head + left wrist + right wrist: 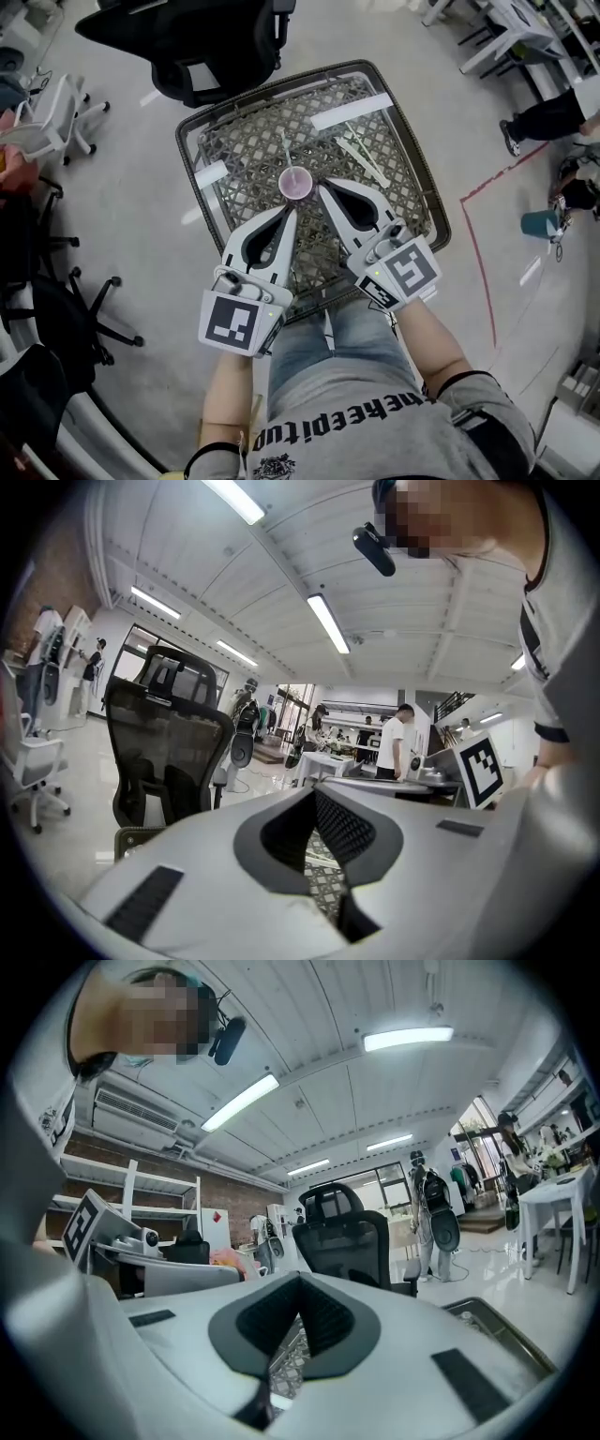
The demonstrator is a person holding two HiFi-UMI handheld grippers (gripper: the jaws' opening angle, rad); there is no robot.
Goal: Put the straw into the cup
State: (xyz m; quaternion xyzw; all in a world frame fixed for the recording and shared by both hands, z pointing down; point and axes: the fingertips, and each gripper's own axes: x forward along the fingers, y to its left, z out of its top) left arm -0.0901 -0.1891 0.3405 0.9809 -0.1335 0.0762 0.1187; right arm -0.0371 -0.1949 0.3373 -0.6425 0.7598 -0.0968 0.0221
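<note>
Straw [286, 150] is seen as a thin pale line on the far side of the cup [293, 184], its near end meeting the cup's lid; whether it sits inside cannot be told. The pink cup stands upright near the middle of the counter [417, 192], a glass top over a woven lattice.

The left tongs [292, 212] are held just near the cup, jaws shut tip to tip with nothing between them. The right tongs [322, 185] are held just right of the cup, close to its rim, jaws likewise pressed together and empty. The two tips are angled toward each other.

Two long white sticks [364, 159] lie crossed on the glass, far and right of the cup. A white strip [351, 111] is laid along the far edge. A black office chair [206, 37] stands on the floor beyond the counter.
</note>
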